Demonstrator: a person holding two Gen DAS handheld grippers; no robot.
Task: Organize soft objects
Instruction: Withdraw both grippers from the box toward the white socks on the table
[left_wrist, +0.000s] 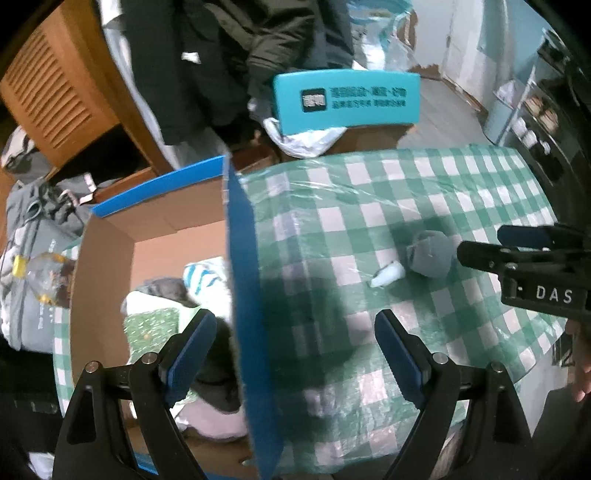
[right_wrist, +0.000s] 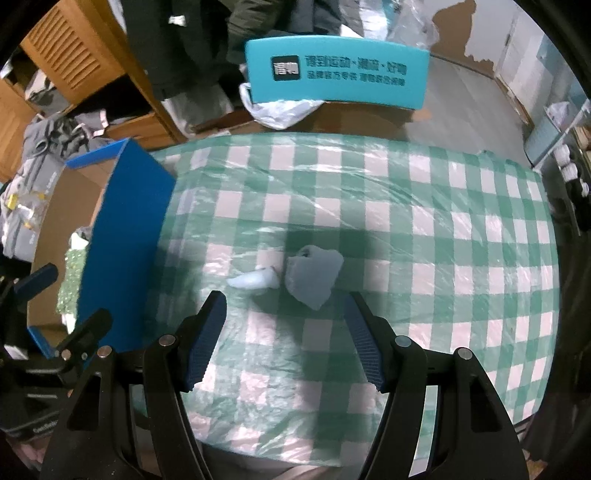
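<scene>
Right wrist view: a crumpled grey soft piece (right_wrist: 313, 276) lies on the desk (right_wrist: 424, 229), which wears a green-and-white checked cloth under clear plastic film. Touching or just beside the grey piece, on the side toward the box, lies a small white soft piece (right_wrist: 255, 279). The right claw (right_wrist: 286, 341) hangs above the desk with its jaws apart and nothing between them; both pieces lie just beyond the fingertips. The blue-walled cardboard box (right_wrist: 122, 236) stands well to the far side of the white piece from the grey one, and already holds several soft items (left_wrist: 162, 314), seen in the left wrist view. The left claw (left_wrist: 295, 354) straddles the box's nearer wall from above, jaws wide apart and empty.

Risks, as judged from this arrangement:
- Because the two pieces lie so close, a closing claw may catch both, or pinch only a fold of the grey piece and let it slip on the way to the box.
- The plastic film is loose and wrinkled near the grey piece; jaws closing low could snag it and drag the cloth.
- The white piece is small and could be nudged away from the grey one.
- The left claw, sitting over the box wall, could strike it or crowd the right claw's path.
</scene>
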